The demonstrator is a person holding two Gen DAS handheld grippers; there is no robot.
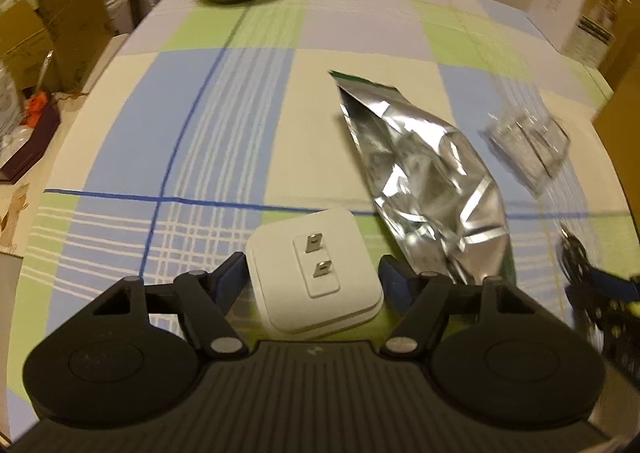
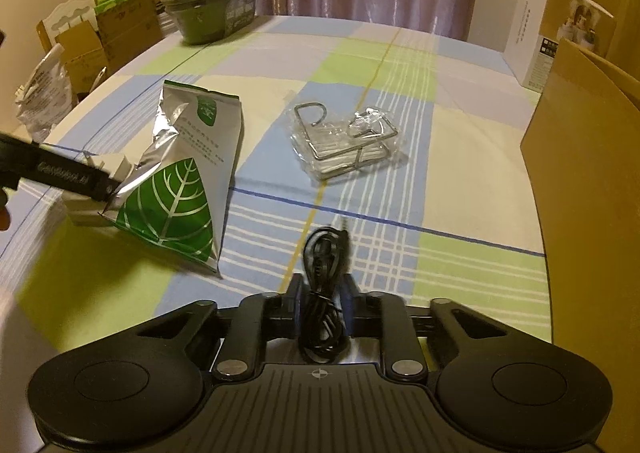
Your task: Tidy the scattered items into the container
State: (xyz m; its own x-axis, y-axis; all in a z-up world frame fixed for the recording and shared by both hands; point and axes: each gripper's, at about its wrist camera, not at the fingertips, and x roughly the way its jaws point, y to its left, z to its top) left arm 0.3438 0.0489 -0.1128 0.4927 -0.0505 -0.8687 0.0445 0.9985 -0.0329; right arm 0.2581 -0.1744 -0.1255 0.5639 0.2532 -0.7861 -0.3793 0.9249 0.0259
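The left gripper (image 1: 314,273) has its two fingers spread wide, one on each side of a white plug (image 1: 314,275). The blue pads (image 1: 394,283) sit close to the plug's sides, but whether they touch it is hard to tell. The gripper points forward and down a little. From the right wrist view, the left gripper (image 2: 106,189) is off to the left, and it looks blurry. The right gripper (image 2: 322,303) has its two fingers pulled in tight on a black cable (image 2: 322,293). The cable pokes out in front of the fingers and runs back between them.
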